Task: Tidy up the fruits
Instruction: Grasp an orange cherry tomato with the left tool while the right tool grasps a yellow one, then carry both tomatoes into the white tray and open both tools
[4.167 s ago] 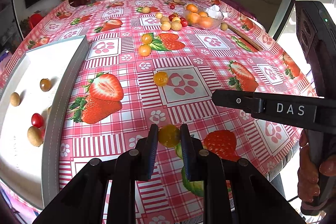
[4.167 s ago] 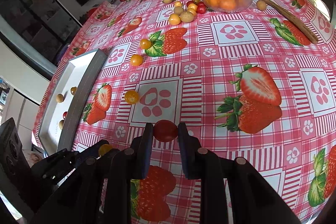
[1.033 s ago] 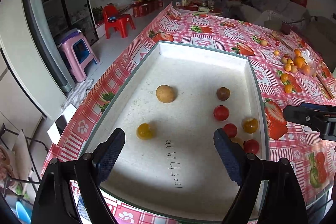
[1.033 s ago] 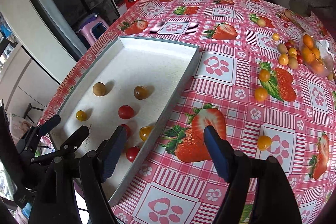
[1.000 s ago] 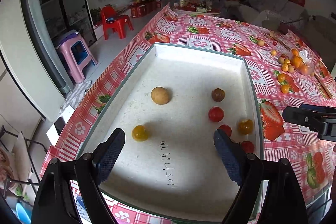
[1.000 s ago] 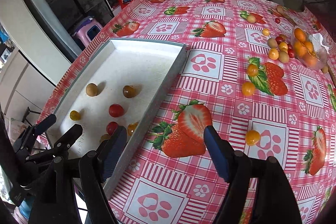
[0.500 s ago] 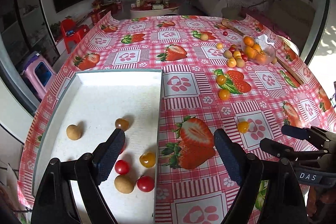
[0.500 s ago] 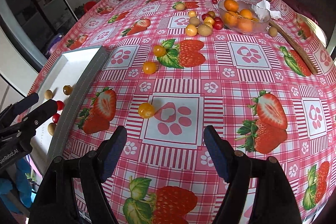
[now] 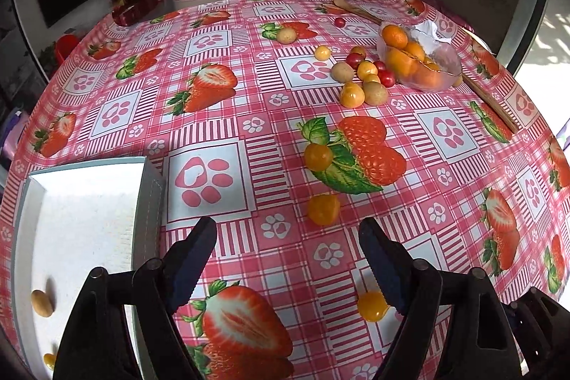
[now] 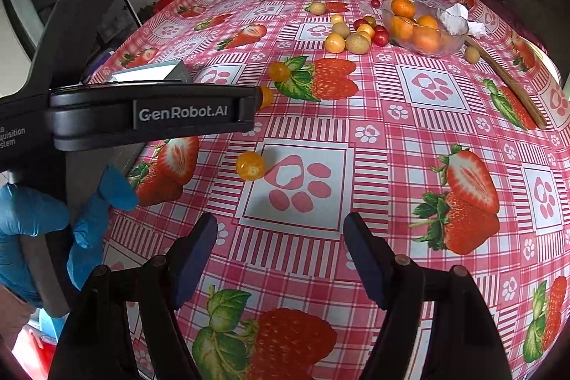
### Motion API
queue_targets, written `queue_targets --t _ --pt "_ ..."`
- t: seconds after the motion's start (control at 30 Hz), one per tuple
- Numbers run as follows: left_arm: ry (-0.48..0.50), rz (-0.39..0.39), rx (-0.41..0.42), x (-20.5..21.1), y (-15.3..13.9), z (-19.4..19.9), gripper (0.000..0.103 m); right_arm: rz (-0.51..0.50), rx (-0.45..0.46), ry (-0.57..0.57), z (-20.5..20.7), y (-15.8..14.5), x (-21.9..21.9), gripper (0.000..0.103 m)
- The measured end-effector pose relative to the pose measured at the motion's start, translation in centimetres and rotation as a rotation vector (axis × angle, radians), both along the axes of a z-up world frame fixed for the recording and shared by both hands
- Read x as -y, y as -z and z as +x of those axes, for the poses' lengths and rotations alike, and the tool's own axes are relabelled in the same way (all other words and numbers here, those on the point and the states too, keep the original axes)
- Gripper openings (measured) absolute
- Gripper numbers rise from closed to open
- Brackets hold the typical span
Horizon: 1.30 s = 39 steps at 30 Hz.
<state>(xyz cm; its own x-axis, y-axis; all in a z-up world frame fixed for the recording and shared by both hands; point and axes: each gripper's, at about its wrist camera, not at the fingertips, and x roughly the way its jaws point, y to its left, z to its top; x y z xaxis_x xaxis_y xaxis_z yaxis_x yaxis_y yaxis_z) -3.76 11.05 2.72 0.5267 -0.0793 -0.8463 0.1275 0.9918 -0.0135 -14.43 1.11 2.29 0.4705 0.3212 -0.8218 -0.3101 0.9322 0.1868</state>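
Left wrist view: the left gripper (image 9: 288, 250), emptied and spread wide, has been swung from the tray (image 9: 144, 202) toward an orange fruit (image 9: 323, 209) ahead. The right gripper (image 10: 280, 246) is likewise released, so another pick is judged next.

- The tray (image 9: 148, 202) sits at the left edge of the tabletop (image 9: 249, 88).
- The bowl (image 9: 424, 59) stands far right, loose fruits (image 9: 359, 77) just left of it.

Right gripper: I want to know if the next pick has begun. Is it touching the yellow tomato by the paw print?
Apart. The right wrist view shows the open right gripper with bare tablecloth between its fingertips and the yellow tomato.
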Motion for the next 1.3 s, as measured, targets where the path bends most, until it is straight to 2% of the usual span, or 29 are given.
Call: queue_targets --t 0.13,0.17,0.27,0.3,0.43,0.57,0.63,0.7,0.77,1.3 --pt "0.005 -0.010 -0.042 0.1 1.3 1.2 0.064 0.003 -0.002 0.004 0.6 0.5 -0.3 0.072" --pt "0.006 -0.002 -0.041 0.2 1.5 1.2 0.061 0.001 0.006 0.004 0.7 0.4 -0.5 0.071" --pt "0.021 0.011 -0.027 0.5 1.4 1.4 0.059 0.001 0.014 -0.003 1.1 0.5 -1.1 0.069" --pt "0.026 0.007 -0.024 0.6 1.4 1.5 0.053 -0.001 0.017 -0.005 1.3 0.6 -1.4 0.069" --pt "0.039 0.000 -0.019 0.6 1.3 2.2 0.038 -0.006 0.034 -0.014 1.8 0.6 -2.4 0.063" --pt "0.035 -0.008 -0.002 0.4 1.3 2.3 0.026 -0.023 0.051 -0.019 2.3 0.7 -3.3 0.052" --pt "0.035 -0.016 0.003 0.3 1.3 2.2 0.026 -0.038 0.061 -0.019 2.5 0.7 -3.6 0.045" --pt "0.033 -0.015 0.007 0.2 1.3 2.1 0.022 -0.044 0.066 -0.021 2.7 0.7 -3.8 0.027" --pt "0.029 -0.033 0.004 0.0 1.3 1.9 0.022 -0.028 0.057 -0.014 2.8 0.7 -3.5 0.021" --pt "0.025 -0.116 0.023 -1.1 0.4 -5.1 0.022 0.135 -0.073 0.104 -0.2 0.4 3.0 0.022"
